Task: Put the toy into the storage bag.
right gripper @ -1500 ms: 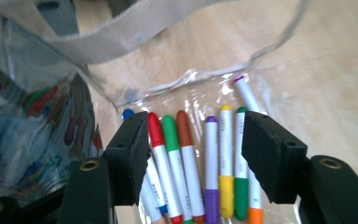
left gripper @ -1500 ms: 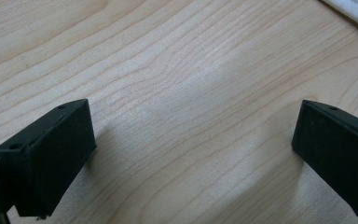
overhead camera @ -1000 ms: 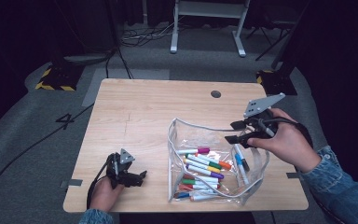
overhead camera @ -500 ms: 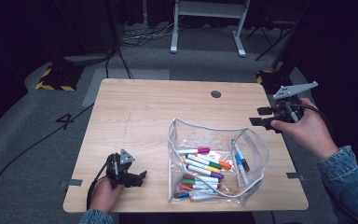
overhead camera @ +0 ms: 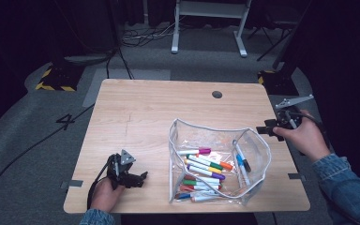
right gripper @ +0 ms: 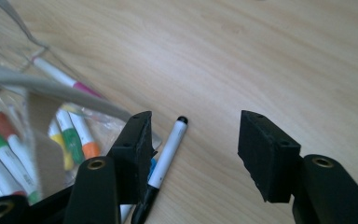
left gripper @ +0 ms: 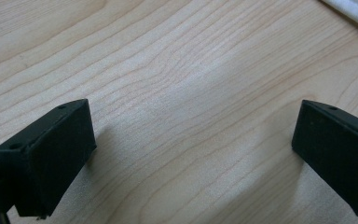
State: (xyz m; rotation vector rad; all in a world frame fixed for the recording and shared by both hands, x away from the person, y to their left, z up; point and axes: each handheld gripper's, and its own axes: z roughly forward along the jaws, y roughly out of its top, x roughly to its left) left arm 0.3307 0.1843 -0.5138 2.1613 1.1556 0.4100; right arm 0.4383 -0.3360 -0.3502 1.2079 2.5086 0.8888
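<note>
- The clear pouch (overhead camera: 218,164) sits on the table (overhead camera: 159,117), open at the top, with coloured markers (overhead camera: 204,171) lying inside.
- Your left gripper (overhead camera: 130,177) rests low on the table, well to the left of the pouch; in its own view the jaws stand wide apart over bare wood with nothing between them.
- Your right gripper (overhead camera: 269,129) is just past the pouch's right end, at the table edge. Its jaws are spread and hold nothing.
- In the right gripper view, a black-tipped marker (right gripper: 165,156) lies against the pouch's wall, beside the left jaw.
</note>
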